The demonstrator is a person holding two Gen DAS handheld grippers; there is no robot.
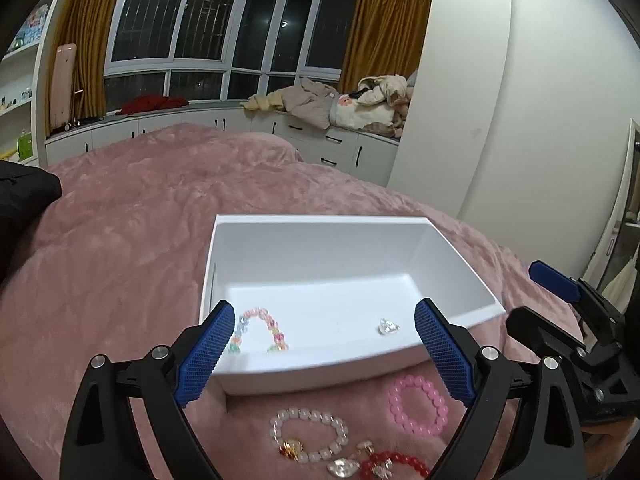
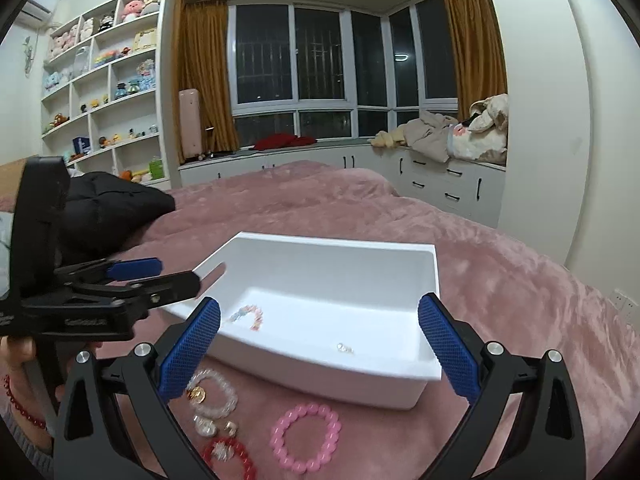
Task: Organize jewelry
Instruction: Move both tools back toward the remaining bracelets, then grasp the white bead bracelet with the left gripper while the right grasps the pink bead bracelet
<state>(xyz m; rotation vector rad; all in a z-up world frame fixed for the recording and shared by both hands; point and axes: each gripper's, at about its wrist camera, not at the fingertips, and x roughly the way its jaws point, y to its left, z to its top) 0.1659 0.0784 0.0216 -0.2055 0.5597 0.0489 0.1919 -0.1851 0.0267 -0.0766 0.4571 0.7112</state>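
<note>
Both jaws released, empty. Pink bead bracelet (image 2: 306, 438) lies flat, below and between right gripper (image 2: 320, 344) fingers; left gripper (image 1: 325, 354) sits farther left, nearer the white-bead bracelet (image 1: 308, 434). White box (image 2: 400, 390) just beyond.

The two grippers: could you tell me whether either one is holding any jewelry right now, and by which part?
Nothing is held. The left gripper and the right gripper both stand open over the white box, with no jewelry between their fingers.
</note>
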